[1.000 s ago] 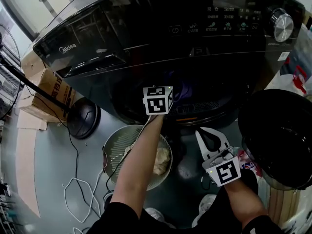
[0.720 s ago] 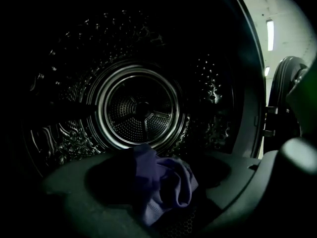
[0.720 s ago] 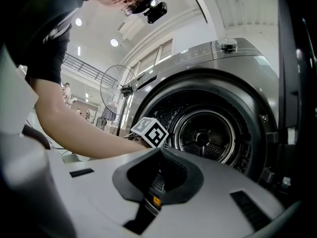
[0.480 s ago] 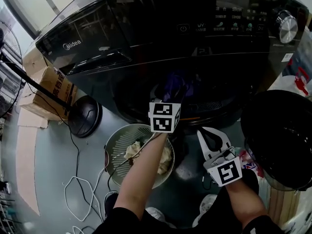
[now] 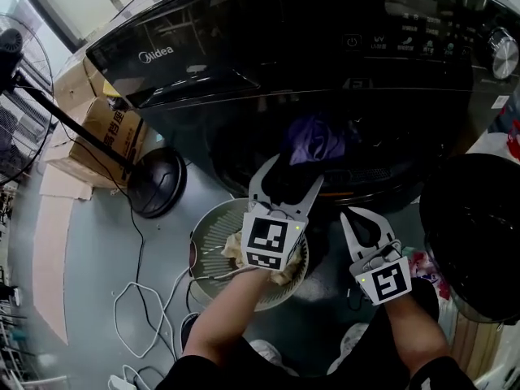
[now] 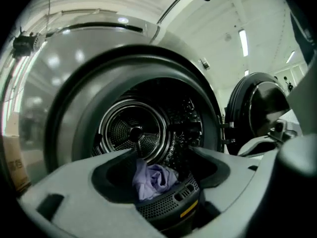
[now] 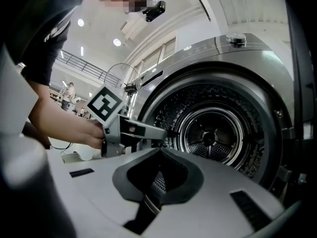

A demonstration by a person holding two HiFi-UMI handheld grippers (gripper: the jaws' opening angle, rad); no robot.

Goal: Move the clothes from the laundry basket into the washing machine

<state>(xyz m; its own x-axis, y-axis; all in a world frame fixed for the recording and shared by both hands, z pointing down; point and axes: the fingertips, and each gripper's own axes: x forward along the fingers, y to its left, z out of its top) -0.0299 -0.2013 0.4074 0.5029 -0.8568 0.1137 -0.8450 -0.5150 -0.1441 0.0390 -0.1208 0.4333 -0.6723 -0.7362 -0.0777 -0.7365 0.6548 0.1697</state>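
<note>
- Lavender cloth [image 5: 317, 140], soft and crumpled into folds, is lying on the lower lip of the washing machine [image 5: 244, 39] opening, just inside the rim. It is hanging slightly over a perforated black plastic edge.
- Ribbed, shiny steel drum [image 6: 133, 133] is gaping behind it, round and deep, with free room around the cloth.
- Left gripper [image 5: 294, 173] is hovering just short of the opening with its pale jaws spread wide and nothing between them. From its own view the cloth [image 6: 153, 180] is showing through the gap, beyond the tips.
- Right gripper [image 5: 346, 213] is waiting beside it, lower and to the right, with its tips meeting and nothing in them.
- Laundry basket [image 5: 213, 232], round, white and slotted, is sitting on the floor under the left hand and holding rumpled beige clothes [image 5: 284, 273].
- Glossy black door [image 5: 479, 234], a round bowl shape, is swinging fully open at the right and leaving the opening unblocked.
- Round black stand base [image 5: 158, 181], a cardboard box [image 5: 106, 132] and a looping white cable [image 5: 138, 299] are crowding the grey floor to the left, well apart from the basket.
</note>
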